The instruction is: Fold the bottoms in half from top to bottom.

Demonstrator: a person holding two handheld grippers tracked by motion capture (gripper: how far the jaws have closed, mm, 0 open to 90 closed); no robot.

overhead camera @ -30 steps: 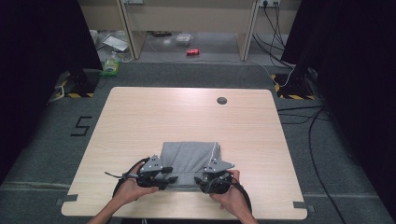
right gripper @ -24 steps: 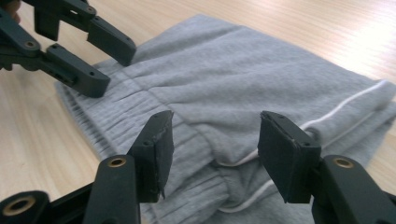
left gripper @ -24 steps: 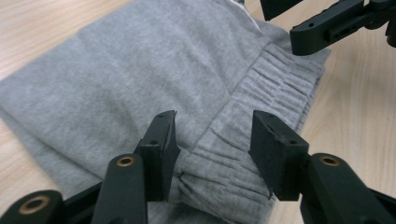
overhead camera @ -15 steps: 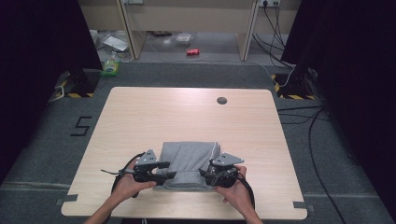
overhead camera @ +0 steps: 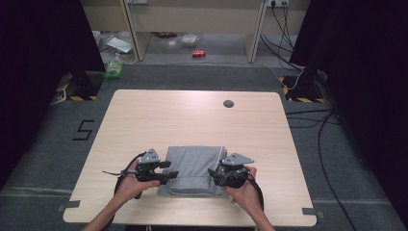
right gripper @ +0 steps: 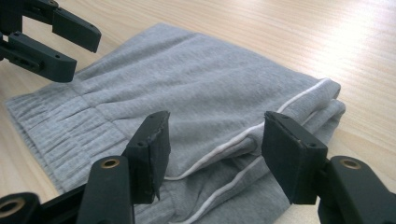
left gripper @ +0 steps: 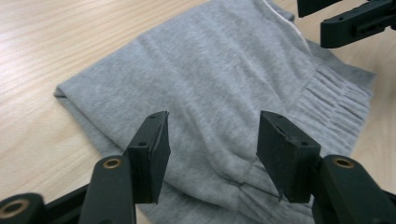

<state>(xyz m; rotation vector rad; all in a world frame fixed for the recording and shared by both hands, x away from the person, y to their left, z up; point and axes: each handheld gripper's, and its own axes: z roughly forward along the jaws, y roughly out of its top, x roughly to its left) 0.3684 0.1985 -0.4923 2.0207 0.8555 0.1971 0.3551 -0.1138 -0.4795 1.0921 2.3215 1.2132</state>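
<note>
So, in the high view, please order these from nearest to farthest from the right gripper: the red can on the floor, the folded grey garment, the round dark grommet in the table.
From the right gripper:
1. Folded grey garment, directly beside its fingers, toward the left.
2. Round dark grommet, near the table's far edge.
3. Red can, on the floor beyond the table.
</note>
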